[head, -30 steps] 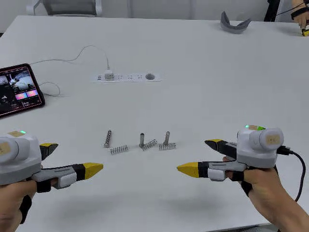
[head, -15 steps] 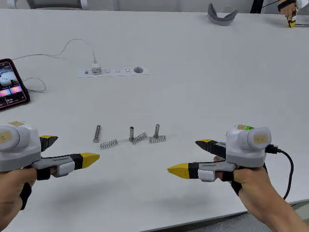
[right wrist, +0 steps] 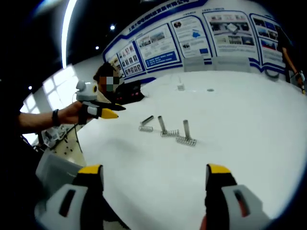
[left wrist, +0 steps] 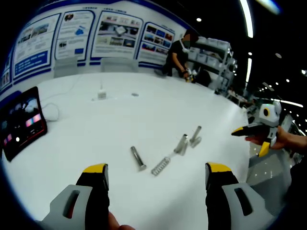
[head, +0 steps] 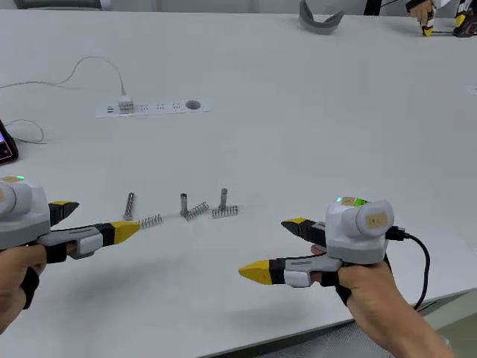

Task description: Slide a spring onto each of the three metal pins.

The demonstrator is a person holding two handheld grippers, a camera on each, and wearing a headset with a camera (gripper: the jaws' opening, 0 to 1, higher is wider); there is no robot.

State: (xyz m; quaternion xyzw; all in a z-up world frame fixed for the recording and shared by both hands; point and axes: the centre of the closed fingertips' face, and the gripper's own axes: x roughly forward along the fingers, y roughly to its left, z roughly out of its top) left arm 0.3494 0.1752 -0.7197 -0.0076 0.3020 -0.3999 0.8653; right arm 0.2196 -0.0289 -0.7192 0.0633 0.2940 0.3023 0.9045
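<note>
Metal parts are laid out on the white table point(head: 313, 134): three pins point(head: 183, 203) are set in a short row in front of the person, and three springs point(head: 197, 211) are laid loose beside them, one by each pin. No spring is seen threaded on a pin, so the task is judged to be at its very start, with the first pick-up not yet made. The middle and right pins are seen upright. The left pin point(head: 130, 206) appears tilted or lying (which of the two cannot be told).

The left gripper point(head: 93, 220) is held with its jaws spread wide and nothing between them. Its yellow tip is close to the leftmost spring point(head: 150, 221) but apart from it. The right gripper point(head: 274, 247) is likewise spread wide and empty, and is held well apart from the row, nearer the person.

For the next move, one spring would need to be pinched around its coils, lightly enough not to be crushed, and lifted clear of the table. Its open end would then have to be lined up over a pin's top and lowered along it. The other gripper may be needed to steady the pin, since a thin pin could be tipped by a sideways push.
</note>
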